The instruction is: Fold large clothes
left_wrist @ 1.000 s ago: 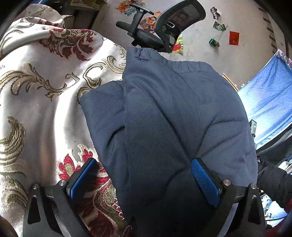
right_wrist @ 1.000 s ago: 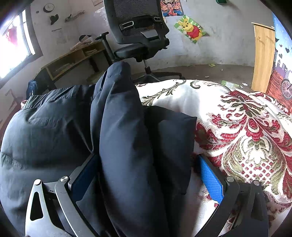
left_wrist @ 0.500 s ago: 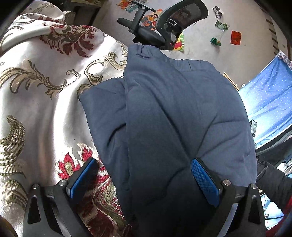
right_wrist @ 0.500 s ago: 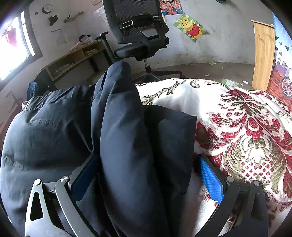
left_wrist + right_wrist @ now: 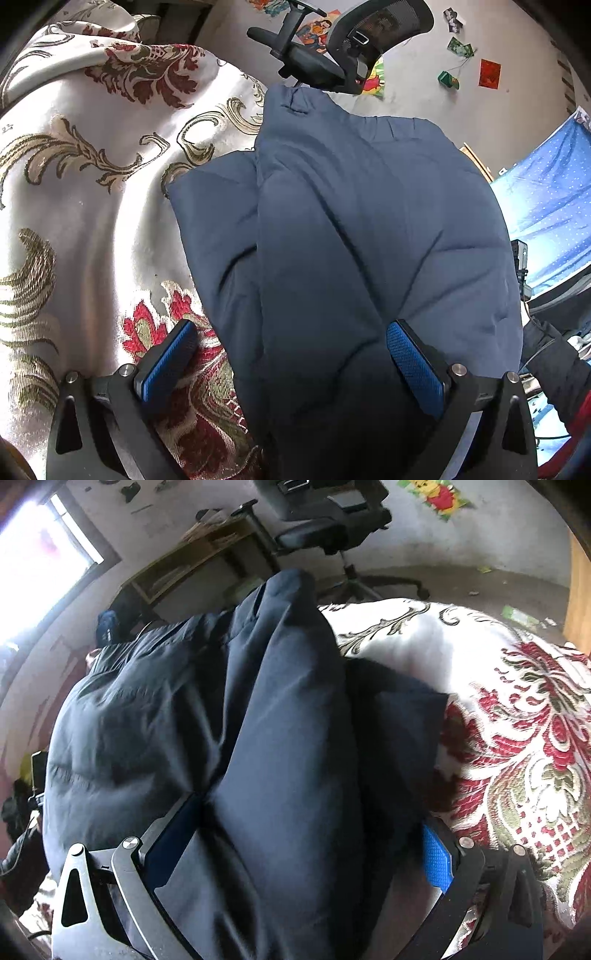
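A dark blue padded jacket lies folded lengthwise on a cream bedspread with red and gold flowers. My left gripper is open and wide, straddling the jacket's near end; one pad rests on the bedspread, the other on the jacket. In the right wrist view the same jacket bulges as a thick fold between the fingers of my right gripper, which is open too. Its left pad presses against the fabric, and its right pad sits at the jacket's edge beside the bedspread.
A black office chair stands past the far end of the bed, seen also as the chair from the other side. A blue dotted cloth hangs at the right. A dark sleeve shows at lower right. A wooden desk and bright window lie beyond.
The right wrist view has shifted and blurred: the right gripper has moved over the jacket, with the chair higher in frame. The left gripper has barely moved. Both stay open.
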### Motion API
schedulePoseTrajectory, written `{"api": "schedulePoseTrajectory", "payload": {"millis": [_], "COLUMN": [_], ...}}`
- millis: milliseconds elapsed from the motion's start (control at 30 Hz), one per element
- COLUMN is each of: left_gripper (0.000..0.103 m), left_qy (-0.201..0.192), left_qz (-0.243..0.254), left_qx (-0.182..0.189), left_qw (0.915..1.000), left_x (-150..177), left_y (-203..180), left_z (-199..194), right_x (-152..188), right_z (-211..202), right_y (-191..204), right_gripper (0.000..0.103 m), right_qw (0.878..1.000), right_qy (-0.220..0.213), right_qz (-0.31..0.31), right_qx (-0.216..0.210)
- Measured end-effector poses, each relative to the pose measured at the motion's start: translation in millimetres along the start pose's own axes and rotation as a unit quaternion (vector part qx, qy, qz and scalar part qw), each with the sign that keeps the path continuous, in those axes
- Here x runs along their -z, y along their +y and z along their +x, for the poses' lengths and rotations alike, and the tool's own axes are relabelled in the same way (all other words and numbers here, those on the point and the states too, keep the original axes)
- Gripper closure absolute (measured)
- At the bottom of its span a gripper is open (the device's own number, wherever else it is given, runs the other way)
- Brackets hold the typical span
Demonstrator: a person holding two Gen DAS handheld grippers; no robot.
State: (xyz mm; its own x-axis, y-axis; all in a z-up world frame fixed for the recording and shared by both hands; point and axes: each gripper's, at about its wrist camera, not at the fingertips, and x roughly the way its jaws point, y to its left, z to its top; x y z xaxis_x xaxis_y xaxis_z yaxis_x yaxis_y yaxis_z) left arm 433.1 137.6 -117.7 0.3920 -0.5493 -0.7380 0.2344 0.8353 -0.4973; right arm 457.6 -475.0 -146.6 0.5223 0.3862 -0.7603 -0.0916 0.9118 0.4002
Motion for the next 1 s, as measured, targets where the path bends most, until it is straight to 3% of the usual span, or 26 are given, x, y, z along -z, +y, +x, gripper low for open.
{"api": "schedulePoseTrajectory", "payload": {"millis": [267,433,700,1000], "left_gripper": [0.005,0.019,0.038,0.055], "left_qy": [-0.004,-0.003,-0.009,-0.014], "left_qz": [-0.002,-0.012,0.003,0.005], "left_qx": [0.011,0.022,0.01,-0.011], "left_qw": [0.9999,0.9997,0.9999,0.9998], "left_x": [5,6,8,3], "left_y": [4,4,-13,-22], "left_z": [-4,-7,-14,-15], "right_x": [-2,-3,-9,-2], "right_z": [7,9,11,5], "right_y": [11,14,15,17], "right_gripper": [0.001,0.001,0.001,0.026], "right_qw": [1.0,1.0,0.999,0.999], "right_qy": [-0.001,0.004,0.012,0.009], "right_qz": [0.003,0.013,0.025,0.042], "right_qx": [0.013,0.018,0.027,0.004]}}
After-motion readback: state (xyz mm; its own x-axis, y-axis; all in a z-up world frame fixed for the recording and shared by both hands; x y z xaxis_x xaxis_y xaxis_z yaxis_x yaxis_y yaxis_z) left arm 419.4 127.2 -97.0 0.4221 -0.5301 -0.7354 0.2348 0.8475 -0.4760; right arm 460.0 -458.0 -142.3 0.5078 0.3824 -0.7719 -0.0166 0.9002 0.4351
